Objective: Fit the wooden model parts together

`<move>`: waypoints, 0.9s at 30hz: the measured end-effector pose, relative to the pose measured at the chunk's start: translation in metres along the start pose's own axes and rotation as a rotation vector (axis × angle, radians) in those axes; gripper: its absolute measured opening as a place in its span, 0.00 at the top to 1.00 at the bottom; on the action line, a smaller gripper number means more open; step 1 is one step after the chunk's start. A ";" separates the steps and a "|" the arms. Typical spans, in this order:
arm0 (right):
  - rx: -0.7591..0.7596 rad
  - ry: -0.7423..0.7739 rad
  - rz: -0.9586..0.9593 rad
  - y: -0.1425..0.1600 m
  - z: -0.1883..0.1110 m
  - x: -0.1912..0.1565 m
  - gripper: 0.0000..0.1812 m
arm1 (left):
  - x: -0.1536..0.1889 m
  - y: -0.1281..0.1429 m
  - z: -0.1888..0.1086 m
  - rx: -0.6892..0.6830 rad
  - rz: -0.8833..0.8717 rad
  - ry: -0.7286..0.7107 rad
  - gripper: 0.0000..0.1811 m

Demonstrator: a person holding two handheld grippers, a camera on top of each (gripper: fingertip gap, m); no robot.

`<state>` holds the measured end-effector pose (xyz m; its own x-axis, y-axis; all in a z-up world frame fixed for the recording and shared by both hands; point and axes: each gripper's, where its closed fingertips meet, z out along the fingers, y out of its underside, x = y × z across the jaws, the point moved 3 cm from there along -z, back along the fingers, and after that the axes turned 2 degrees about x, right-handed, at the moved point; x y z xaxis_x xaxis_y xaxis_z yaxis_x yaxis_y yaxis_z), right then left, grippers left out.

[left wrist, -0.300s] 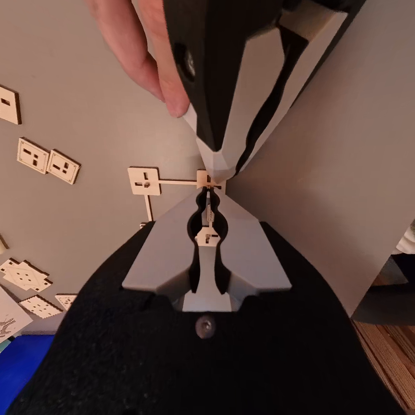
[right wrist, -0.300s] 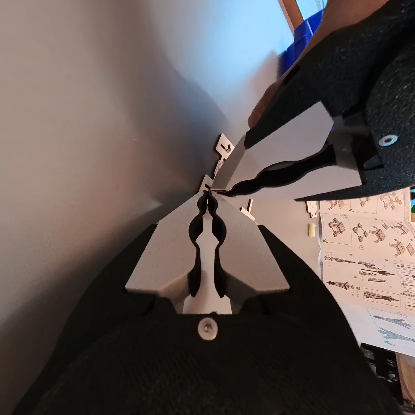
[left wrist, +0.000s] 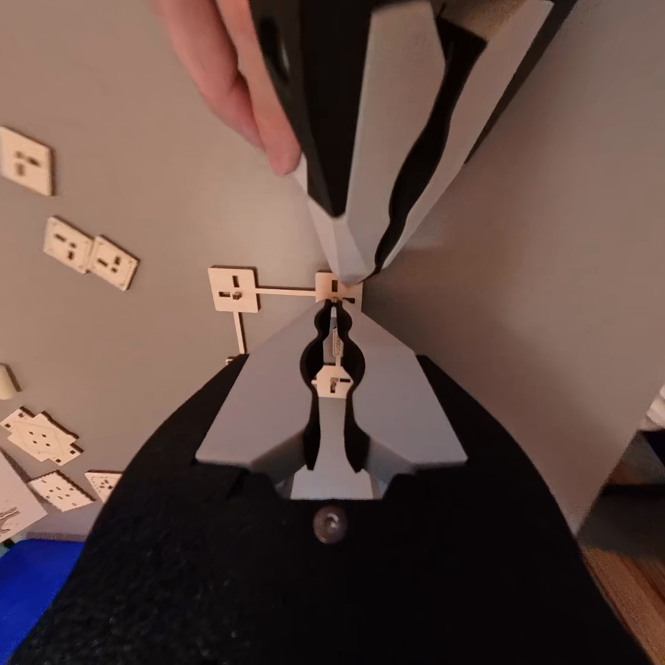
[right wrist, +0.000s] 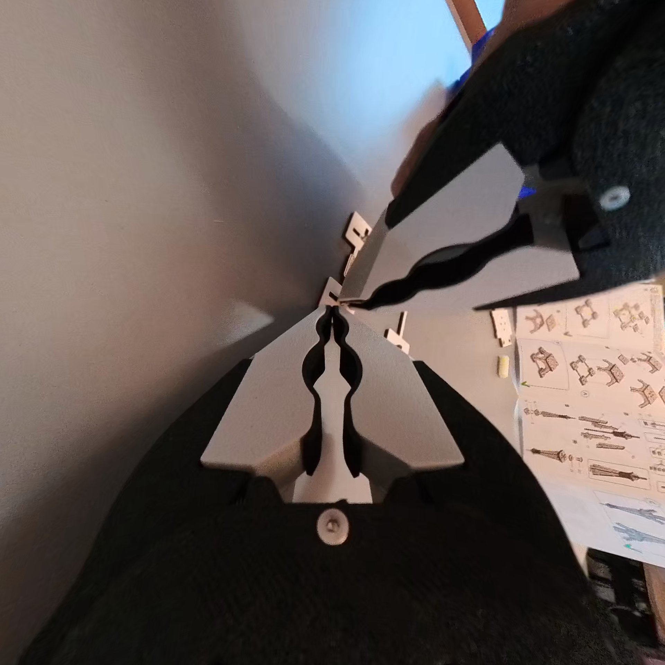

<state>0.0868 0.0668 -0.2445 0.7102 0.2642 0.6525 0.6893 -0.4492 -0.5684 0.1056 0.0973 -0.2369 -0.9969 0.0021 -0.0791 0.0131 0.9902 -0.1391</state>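
A flat wooden frame (left wrist: 234,289) of slotted squares joined by thin strips lies on the grey table (left wrist: 485,288). My left gripper (left wrist: 333,301) is shut, its tips at the near edge of the frame's corner square (left wrist: 325,286). In the right wrist view a thin wooden sliver (right wrist: 346,301) sits between the left gripper's tips (right wrist: 360,305). My right gripper (right wrist: 330,311) is shut and its tips meet the same corner square (right wrist: 331,292). It comes down from above in the left wrist view (left wrist: 354,277). What it pinches, if anything, is hidden.
Several loose slotted wooden pieces (left wrist: 90,253) lie to the left. A blue object (left wrist: 32,575) sits at the lower left. An instruction sheet (right wrist: 590,414) lies on the right, with a small part (right wrist: 502,325) beside it. The table edge (left wrist: 611,467) drops off at right. A hand (left wrist: 234,90) holds the right gripper. Left and right tips are no more than a few centimetres apart.
Almost nothing has changed. Both grippers stay shut at the corner square, and the right gripper's tip has shifted slightly to the right.
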 end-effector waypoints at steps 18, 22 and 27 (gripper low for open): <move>0.974 -0.223 1.245 -0.036 -0.078 0.084 1.00 | 0.005 -0.013 -0.108 1.040 0.030 -0.582 1.00; 0.990 -0.274 1.323 -0.034 -0.073 0.082 0.98 | 0.008 -0.018 -0.112 1.068 0.050 -0.575 1.00; 1.079 -0.387 1.398 -0.039 -0.074 0.080 0.99 | 0.011 -0.025 -0.118 1.146 0.048 -0.545 1.00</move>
<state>0.1062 0.0421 -0.1328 0.6657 0.4518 -0.5939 -0.7155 0.1604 -0.6800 0.0852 0.0886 -0.1174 -0.8358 -0.2927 -0.4645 0.3798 0.3026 -0.8742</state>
